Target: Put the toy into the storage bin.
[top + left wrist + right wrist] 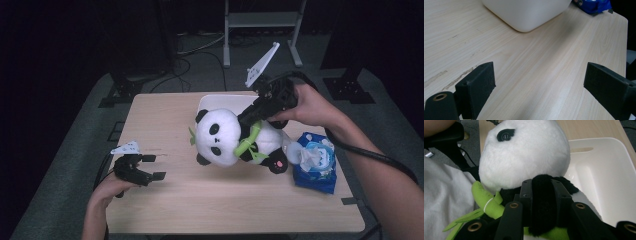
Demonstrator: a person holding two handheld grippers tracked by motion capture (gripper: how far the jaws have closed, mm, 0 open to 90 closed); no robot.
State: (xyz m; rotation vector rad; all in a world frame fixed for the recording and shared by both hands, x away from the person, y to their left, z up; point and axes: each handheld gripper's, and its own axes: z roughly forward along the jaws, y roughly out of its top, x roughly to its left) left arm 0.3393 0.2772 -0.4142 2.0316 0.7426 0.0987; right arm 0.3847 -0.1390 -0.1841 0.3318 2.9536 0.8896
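Wood grain in pale, smooth lines covers the surface [165, 200], which has rounded corners. At 8 o'clock on it, the left tongs [152, 167] stand wide apart with nothing between them; their black pads [480, 86] look like soft foam blocks. Toward the middle, the plush panda [225, 137] has fluffy white fur, black ears and limbs, a pink paw sole and a green felt bamboo stalk [248, 140] across its chest. It is tilted, with the head at 9 o'clock and the feet at 3 o'clock, just in front of the white plastic tub [210, 100], which it partly hides. The right tongs [249, 119] are clamped on the black fur at its shoulder. At 3 o'clock lies a blue crinkled packet [315, 167]; its print is too small to read.
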